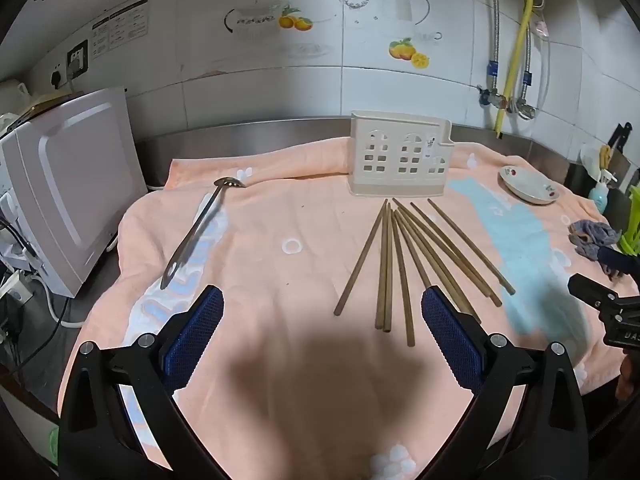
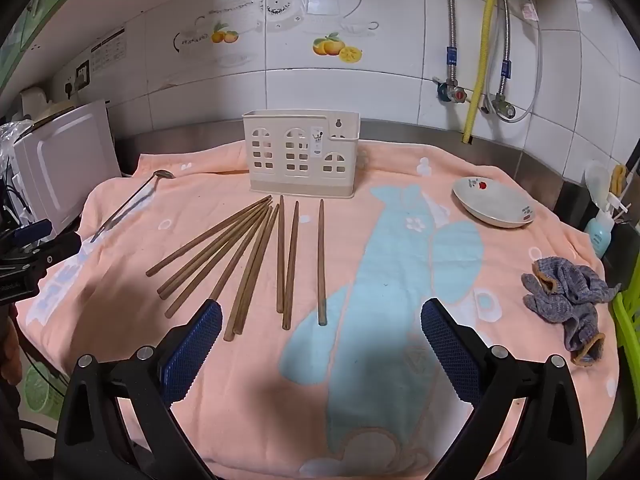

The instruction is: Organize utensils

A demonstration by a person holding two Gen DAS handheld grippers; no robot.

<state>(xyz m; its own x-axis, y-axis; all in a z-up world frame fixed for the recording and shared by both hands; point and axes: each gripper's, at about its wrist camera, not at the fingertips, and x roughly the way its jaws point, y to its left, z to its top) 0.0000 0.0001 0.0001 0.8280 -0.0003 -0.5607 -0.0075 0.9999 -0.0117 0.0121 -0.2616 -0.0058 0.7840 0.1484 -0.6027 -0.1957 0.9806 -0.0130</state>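
Several wooden chopsticks (image 1: pixel 404 258) (image 2: pixel 248 256) lie fanned out on a peach towel (image 1: pixel 280 216) (image 2: pixel 392 168), their far ends close to a cream utensil holder (image 1: pixel 400 154) (image 2: pixel 301 152) with window-shaped cutouts. A metal spoon (image 1: pixel 198 228) (image 2: pixel 132 202) lies at the left of the towel. My left gripper (image 1: pixel 322 322) hovers open over the towel, just near of the chopsticks' near ends. Open as well, my right gripper (image 2: pixel 322 334) hangs above the near end of the rightmost chopstick. Nothing sits between either pair of blue pads.
A white appliance (image 1: pixel 68 184) (image 2: pixel 64 160) stands at the left edge. A small patterned dish (image 1: pixel 528 184) (image 2: pixel 494 202) rests at the right back, with a crumpled grey cloth (image 2: pixel 568 296) (image 1: pixel 592 236) nearer. Pipes and valves (image 2: pixel 476 92) line the tiled wall.
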